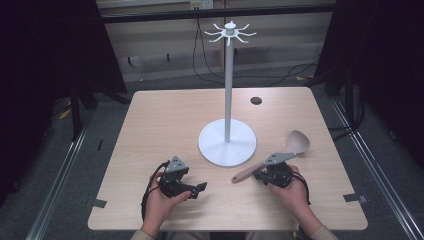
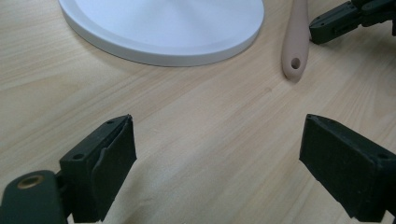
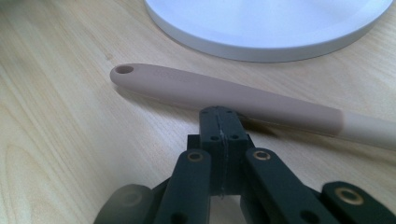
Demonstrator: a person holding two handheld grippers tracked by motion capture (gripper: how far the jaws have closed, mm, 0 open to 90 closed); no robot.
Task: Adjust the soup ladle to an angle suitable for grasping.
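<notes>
A beige ladle lies on the wooden table, right of a white hook stand with a round base. Its handle has a hanging hole at the end and runs across in front of my right gripper. That gripper's jaws are pressed together with nothing between them, the tip right at the handle's near side. My left gripper rests low over bare wood with its jaws wide open. From there I see the handle end and the right gripper ahead.
The stand's base lies just beyond both grippers. A ring of white hooks tops the tall pole. A dark round cap sits in the table near its far edge. Black curtains and floor cables surround the table.
</notes>
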